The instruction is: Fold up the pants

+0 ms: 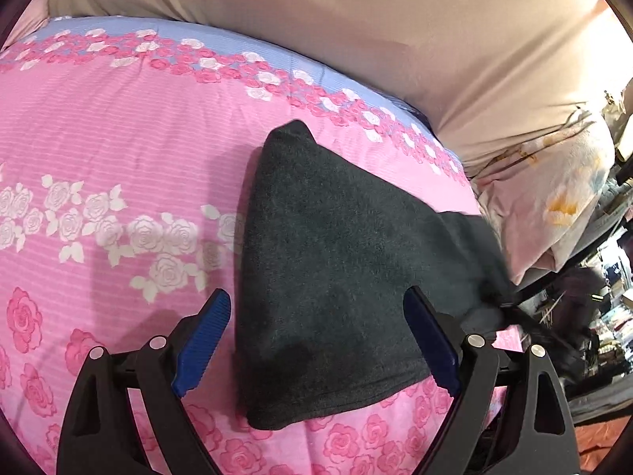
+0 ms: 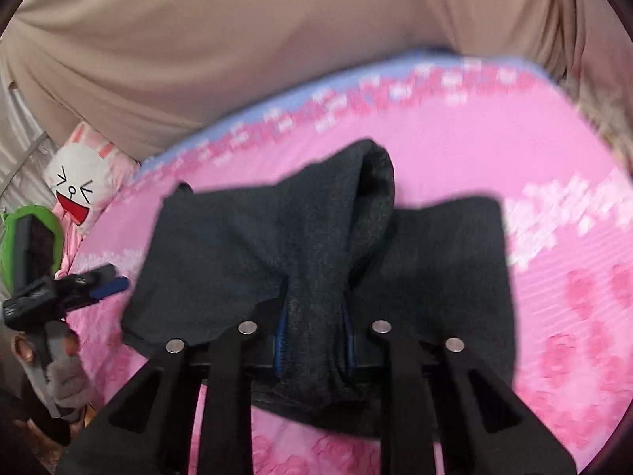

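Right gripper: nearest in the right wrist view, black arms with blue pads. Jaws drawn close, pinching a bunched fold of the pants between them; the cloth rises from the pads as a raised ridge. View blurred.

Pants: dark grey knit, lying on the sheet. In the right wrist view the cloth spreads left and right of the pinched ridge, its near edge under the gripper arms. In the left wrist view the pants lie as a folded, roughly triangular heap, narrow end away from the camera, wide end near; the right-hand part trails toward the bed edge.

Left gripper: black arms, blue ribbed pads, jaws spread wide. Nothing clamped. The left pad shows over the sheet beside the pants; the right pad shows over the cloth. Whether either pad touches cannot be told. The same gripper appears at the left edge of the right wrist view, held by a hand in a grey glove.

Sheet: pink, striped, rose print in white and deeper pink, blue band at the far edge.

Pillow: left of the bed, cartoon rabbit face, beside a green item.

Bedding: pale, floral, right of the bed.

Curtain: beige, folded, behind the bed, farthest.
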The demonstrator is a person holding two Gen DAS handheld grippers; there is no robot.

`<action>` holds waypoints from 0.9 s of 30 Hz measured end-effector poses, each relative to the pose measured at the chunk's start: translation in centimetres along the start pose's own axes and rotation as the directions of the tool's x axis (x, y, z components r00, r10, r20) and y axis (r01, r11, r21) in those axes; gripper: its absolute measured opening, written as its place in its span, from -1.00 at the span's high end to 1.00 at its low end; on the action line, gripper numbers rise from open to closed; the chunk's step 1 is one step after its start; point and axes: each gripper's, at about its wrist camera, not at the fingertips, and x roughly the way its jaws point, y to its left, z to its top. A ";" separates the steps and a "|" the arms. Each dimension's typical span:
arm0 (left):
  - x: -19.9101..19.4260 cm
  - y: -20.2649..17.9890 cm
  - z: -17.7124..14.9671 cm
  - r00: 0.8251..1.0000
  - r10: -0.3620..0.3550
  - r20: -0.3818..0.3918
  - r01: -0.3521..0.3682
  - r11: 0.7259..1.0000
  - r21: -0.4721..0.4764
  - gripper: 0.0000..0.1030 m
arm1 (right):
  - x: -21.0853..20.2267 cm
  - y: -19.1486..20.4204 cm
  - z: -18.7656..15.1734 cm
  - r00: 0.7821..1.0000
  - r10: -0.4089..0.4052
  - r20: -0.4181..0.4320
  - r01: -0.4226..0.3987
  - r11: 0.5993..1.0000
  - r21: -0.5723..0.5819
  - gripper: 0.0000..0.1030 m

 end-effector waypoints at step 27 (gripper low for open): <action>-4.9 1.3 1.2 0.996 -0.006 0.087 0.003 0.999 0.042 0.86 | 0.9 1.4 -1.0 0.989 0.141 -0.034 -0.133 0.977 0.168 0.36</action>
